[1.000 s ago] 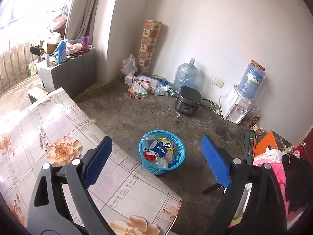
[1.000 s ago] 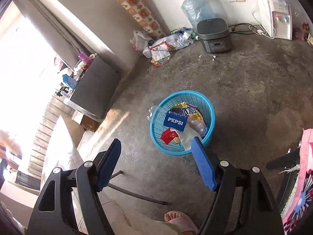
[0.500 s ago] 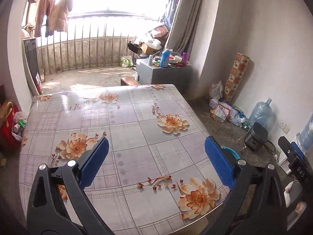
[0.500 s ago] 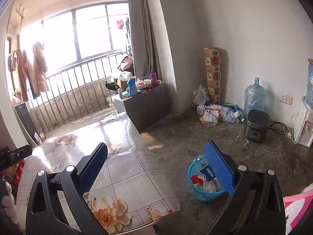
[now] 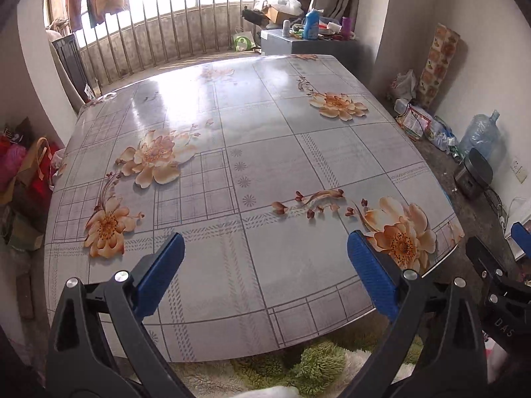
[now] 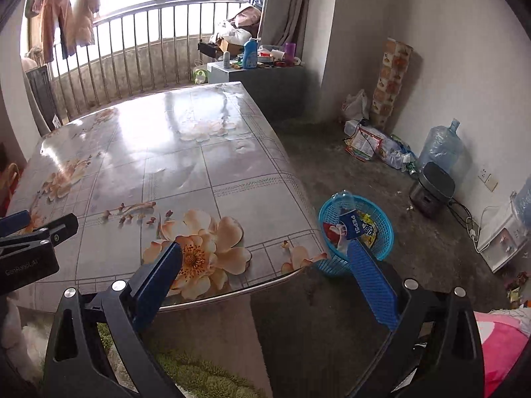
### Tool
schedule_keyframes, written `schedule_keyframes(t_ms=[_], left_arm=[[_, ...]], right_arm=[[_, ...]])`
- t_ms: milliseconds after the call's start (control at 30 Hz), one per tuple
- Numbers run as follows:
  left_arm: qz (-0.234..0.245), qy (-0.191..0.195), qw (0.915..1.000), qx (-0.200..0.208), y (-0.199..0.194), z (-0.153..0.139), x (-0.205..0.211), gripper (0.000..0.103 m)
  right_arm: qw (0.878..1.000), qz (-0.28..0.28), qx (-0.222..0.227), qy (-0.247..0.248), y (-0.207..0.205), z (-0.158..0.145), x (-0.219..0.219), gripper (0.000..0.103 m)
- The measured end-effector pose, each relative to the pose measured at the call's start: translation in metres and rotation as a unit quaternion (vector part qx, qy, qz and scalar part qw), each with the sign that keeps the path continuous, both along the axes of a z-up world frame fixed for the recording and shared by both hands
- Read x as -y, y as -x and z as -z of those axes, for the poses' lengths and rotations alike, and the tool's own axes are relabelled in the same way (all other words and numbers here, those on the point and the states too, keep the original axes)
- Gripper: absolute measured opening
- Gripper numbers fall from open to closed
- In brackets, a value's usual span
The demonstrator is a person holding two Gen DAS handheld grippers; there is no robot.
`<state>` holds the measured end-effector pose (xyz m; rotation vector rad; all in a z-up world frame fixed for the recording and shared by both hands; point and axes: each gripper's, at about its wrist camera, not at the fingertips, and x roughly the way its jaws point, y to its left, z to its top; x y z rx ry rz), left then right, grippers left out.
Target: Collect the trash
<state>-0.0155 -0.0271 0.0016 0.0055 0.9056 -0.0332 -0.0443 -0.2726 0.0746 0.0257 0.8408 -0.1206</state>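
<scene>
1. The trash sat in a blue basket (image 6: 381,232) on the concrete floor, just off the table's near right corner; the table edge hid part of the basket's left side in the right wrist view.
2. In the basket lay a clear bottle (image 6: 343,200) tilted against the rim, with a blue label reading "PEPSI" (image 6: 352,225), beside red and yellow wrappers (image 6: 368,230).
3. The right gripper (image 6: 265,265) hung above the table corner, its blue pads spread wide with nothing between them; its right pad crossed the basket's near rim in the picture.
4. The left gripper (image 5: 264,258) hung over the table's near edge, jaws likewise wide apart and empty.
5. The table (image 5: 265,126) wore a glossy grey checked cover printed with orange flowers, and was bare.
6. Each gripper showed at the edge of the other's view; the right one carried the letters "DAS", the left one pale writing too small to read surely.
7. By the right wall stood a rice cooker (image 6: 431,189), a water jug (image 6: 439,146), a patterned roll (image 6: 391,79) and a heap of bags (image 6: 368,139).
8. Behind the table a grey cabinet (image 6: 262,76) held a blue bottle (image 6: 250,53) and clutter, before a railing (image 6: 139,46) hung with clothes.
</scene>
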Motion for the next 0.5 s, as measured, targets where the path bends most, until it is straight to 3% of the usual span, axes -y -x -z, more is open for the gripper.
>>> schedule_keyframes(t_ms=[233, 500], left_arm=[[0.000, -0.014, 0.9999, 0.001, -0.001, 0.000, 0.009, 0.094], [0.012, -0.021, 0.9997, 0.000, -0.002, -0.001, 0.017, 0.094]], right_arm=[[0.998, 0.036, -0.032, 0.046, 0.002, 0.017, 0.019, 0.097], [0.995, 0.068, -0.039, 0.056, 0.004, 0.019, 0.038, 0.097]])
